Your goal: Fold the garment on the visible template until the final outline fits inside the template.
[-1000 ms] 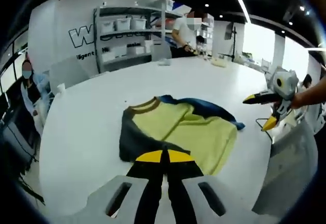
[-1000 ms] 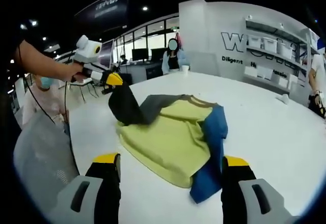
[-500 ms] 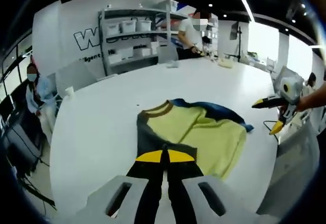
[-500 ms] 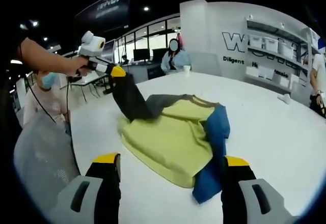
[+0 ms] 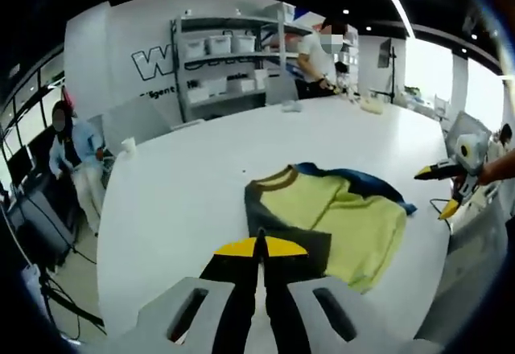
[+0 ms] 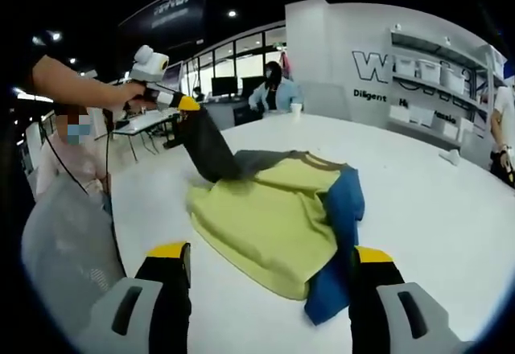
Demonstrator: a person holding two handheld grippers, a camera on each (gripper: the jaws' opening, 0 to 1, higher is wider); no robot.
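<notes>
Now the left tongs (image 6: 187, 104), up at the upper left of the right gripper view, are clamped on the dark grey sleeve (image 6: 208, 149) of the garment (image 6: 273, 221) and hold it higher off the counter (image 6: 434, 209) than a second ago; the sleeve is pulled out long and straight where before it sagged in a loose bunch near the body. In the left gripper view the same tongs (image 5: 259, 249) sit at the bottom centre, yellow tips pressed together with grey cloth (image 5: 278, 237) caught just beyond them.

The garment lies in the middle of the white counter, yellow-green body flat, brown collar (image 5: 272, 180) toward the far side, the blue sleeve (image 6: 339, 225) folded in along its right edge in the right gripper view. I can't make out any template outline under it in either view.

To the right, the right tongs (image 6: 269, 269) stand wide apart at the bottom of their own view, gripping nothing, hanging just short of the garment's near hem. They also show at the right edge of the left gripper view (image 5: 447, 189), held off the counter edge with their tips apart.

To my eye the raised, taut sleeve means the fold is mid-stroke: the blue side is in, and the grey sleeve is ready to be carried across the yellow body. Until it is laid down the outline is too wide.
</notes>
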